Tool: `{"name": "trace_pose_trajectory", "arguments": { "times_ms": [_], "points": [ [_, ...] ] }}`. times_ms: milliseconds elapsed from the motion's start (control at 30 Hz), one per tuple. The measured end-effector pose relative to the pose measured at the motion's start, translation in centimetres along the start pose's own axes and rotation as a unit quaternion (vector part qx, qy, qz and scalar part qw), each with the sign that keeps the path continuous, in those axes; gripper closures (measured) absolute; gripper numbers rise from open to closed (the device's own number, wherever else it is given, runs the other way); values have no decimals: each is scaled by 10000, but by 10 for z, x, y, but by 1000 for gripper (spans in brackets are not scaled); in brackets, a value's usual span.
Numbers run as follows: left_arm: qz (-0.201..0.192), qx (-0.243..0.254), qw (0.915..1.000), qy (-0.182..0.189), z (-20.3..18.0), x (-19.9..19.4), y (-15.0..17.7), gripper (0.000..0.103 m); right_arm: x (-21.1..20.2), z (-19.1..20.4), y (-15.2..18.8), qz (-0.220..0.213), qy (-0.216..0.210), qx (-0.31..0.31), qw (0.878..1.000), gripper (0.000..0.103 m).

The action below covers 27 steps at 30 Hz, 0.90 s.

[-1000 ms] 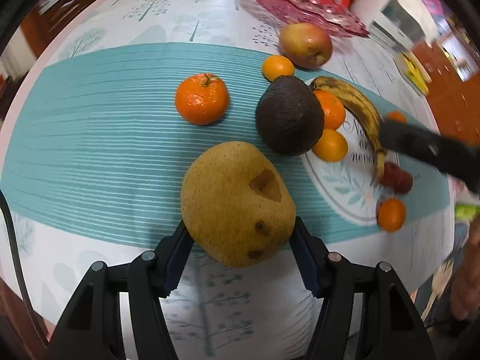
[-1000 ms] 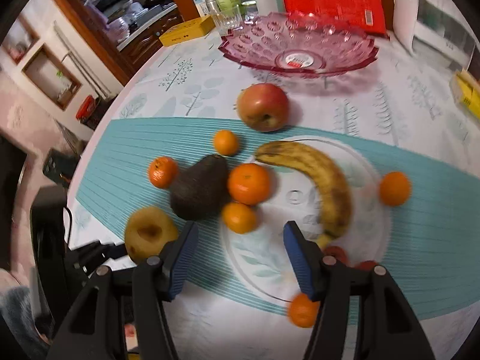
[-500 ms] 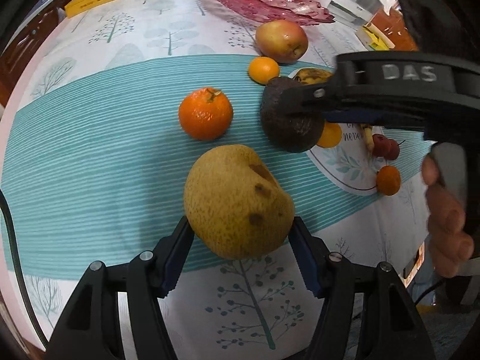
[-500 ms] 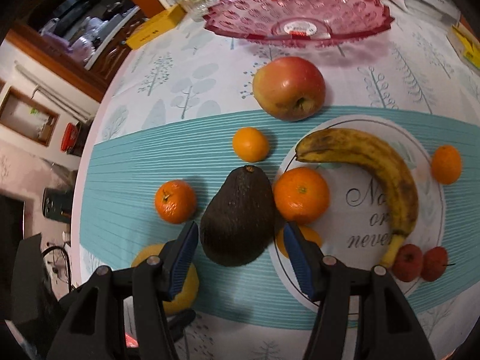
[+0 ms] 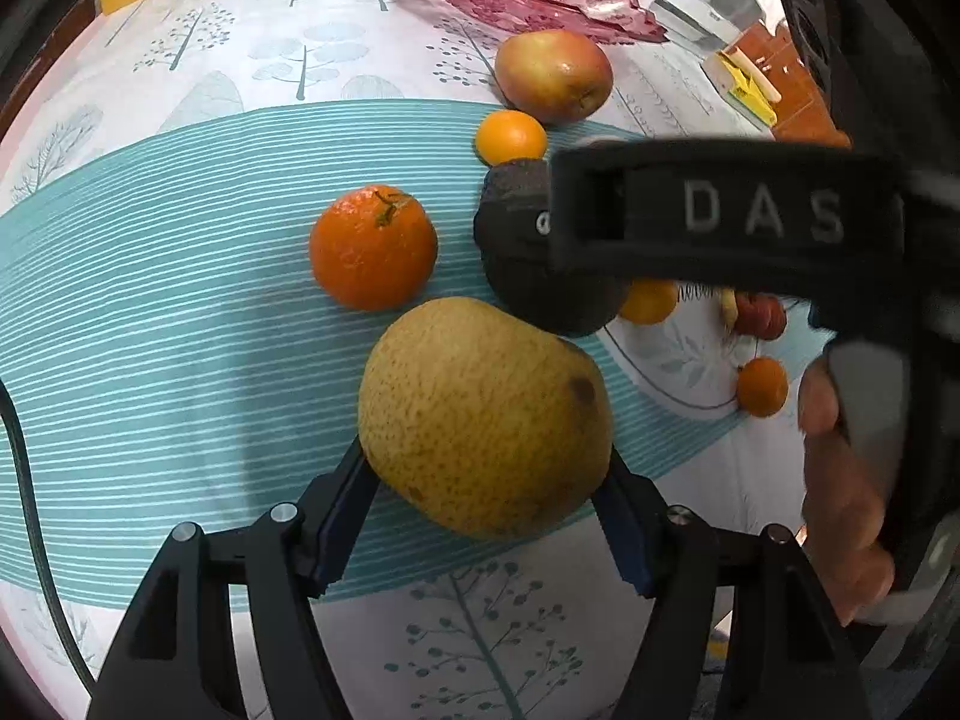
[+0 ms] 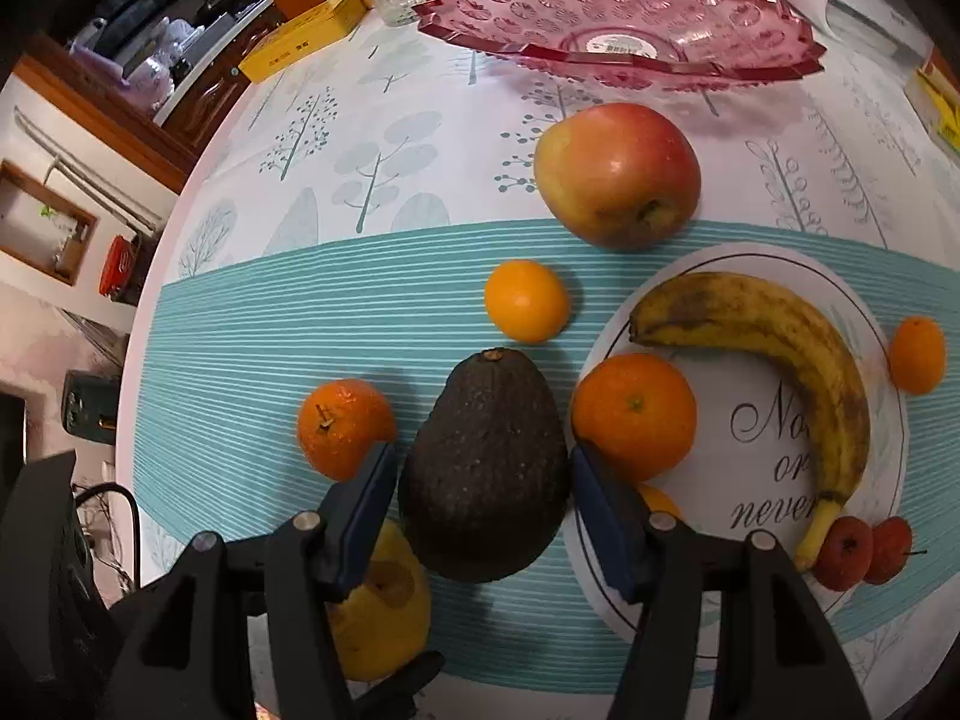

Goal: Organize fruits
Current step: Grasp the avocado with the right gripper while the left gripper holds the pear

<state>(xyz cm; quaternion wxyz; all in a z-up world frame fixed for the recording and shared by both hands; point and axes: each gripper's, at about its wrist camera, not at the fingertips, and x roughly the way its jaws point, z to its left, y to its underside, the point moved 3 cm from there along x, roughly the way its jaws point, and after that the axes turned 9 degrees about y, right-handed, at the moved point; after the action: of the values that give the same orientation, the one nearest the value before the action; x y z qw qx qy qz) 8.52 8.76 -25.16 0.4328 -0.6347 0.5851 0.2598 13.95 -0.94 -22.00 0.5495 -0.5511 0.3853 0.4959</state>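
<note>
Left gripper (image 5: 486,516): I see its jaws, which have just been opening, standing either side of the pear (image 5: 483,417); the pads sit at its flanks, but from this angle I cannot say they press on it, so I read it as loose.
Pear: lies on the teal striped runner (image 5: 150,324), close to the table's front edge.
Right gripper (image 6: 483,513): parted, blue pads straddling the avocado (image 6: 486,468) with a thin gap visible on each side.
Avocado: stem end pointing away from me, on the runner between a tangerine (image 6: 342,426) and an orange (image 6: 633,414).
Plate (image 6: 744,372): carries the orange, a banana (image 6: 780,336) and two small red fruits (image 6: 864,549).
Beyond: an apple (image 6: 618,174) and a small orange (image 6: 526,300); further back, a pink glass bowl (image 6: 624,18).
</note>
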Motion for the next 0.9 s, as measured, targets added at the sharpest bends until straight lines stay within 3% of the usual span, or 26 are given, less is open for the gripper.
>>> {"name": "trace_pose_trajectory", "arguments": {
  "times_ms": [333, 567, 900],
  "points": [
    [-409, -183, 9989, 117, 5, -8, -3, 38, -1, -10, 8, -2, -578, 179, 9982, 46],
    [-687, 52, 9976, -13, -2, -16, 3, 39, -10, -15, 13, -93, -757, 183, 9969, 46],
    [-550, 6, 9981, -261, -1, -8, 8, 36, -9, -8, 20, -39, -673, -109, 9977, 46]
  ]
}}
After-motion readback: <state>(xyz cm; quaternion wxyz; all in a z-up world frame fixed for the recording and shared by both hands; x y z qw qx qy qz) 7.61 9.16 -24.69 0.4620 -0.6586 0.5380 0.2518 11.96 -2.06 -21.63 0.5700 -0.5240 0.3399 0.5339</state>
